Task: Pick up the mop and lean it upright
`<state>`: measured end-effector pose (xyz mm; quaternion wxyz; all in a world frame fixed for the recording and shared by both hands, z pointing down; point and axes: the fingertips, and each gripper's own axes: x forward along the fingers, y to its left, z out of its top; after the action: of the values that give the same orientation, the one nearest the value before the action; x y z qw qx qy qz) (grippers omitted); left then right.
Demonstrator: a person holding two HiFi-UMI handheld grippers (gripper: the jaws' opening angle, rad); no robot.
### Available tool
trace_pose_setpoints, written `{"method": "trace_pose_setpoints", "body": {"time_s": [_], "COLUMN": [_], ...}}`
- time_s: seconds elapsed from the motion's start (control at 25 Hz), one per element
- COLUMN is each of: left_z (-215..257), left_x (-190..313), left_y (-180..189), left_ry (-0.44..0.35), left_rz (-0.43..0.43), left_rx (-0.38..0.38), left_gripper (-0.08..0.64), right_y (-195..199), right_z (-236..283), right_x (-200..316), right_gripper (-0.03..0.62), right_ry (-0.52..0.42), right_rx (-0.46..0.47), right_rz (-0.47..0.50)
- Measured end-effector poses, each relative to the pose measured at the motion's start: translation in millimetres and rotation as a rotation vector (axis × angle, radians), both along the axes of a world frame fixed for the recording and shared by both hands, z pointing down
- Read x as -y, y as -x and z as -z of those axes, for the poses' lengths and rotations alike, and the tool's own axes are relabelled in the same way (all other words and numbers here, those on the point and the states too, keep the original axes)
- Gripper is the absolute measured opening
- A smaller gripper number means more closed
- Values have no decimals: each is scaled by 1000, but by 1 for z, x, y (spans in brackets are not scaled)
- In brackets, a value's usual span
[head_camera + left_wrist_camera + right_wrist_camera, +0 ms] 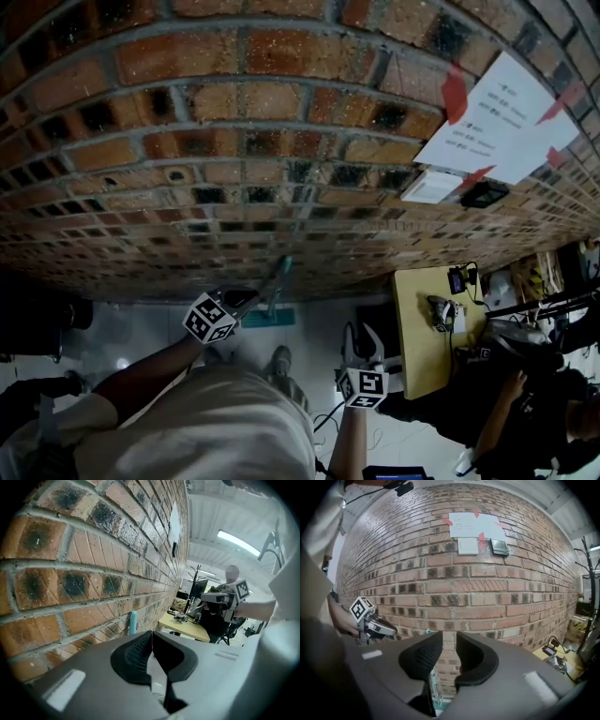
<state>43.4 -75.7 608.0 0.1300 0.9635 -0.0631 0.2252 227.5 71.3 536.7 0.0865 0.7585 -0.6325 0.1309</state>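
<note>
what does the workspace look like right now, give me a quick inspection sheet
surface: pale floor at the foot of a brick wall
job's things: mop stands with its teal handle against the wall and its head on the floor; no gripper holds it
clutter: yellow table at the right with small devices on it
grippers: left gripper jaws together, empty, close beside the mop handle; right gripper jaws apart, empty, facing the wall
cables: thin cable on the floor near the right gripper
surroundings: papers taped to the wall, a switch plate below them, another person at the right
</note>
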Motion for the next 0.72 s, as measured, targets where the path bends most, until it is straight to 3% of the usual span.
{"method": "trace_pose_setpoints", "body": {"time_s": [0.24, 0.36, 0.72], "left_z": [-3, -4, -8], "left_x": [-4, -5, -14], "left_y": [-9, -13, -21], "left_ry": [5, 7, 22], "left_rz": [-28, -40, -77], "left_rx": [1, 2, 12], "left_gripper": [23, 24, 25], "right_y": [-7, -9, -6], "right_z": [1, 2, -1], "right_x": [-10, -17, -27], "right_gripper": [93, 41, 17], "right_ry": [-1, 10, 7], "right_rx": [-6, -35, -34], "right_rz": [-40, -57, -87]}}
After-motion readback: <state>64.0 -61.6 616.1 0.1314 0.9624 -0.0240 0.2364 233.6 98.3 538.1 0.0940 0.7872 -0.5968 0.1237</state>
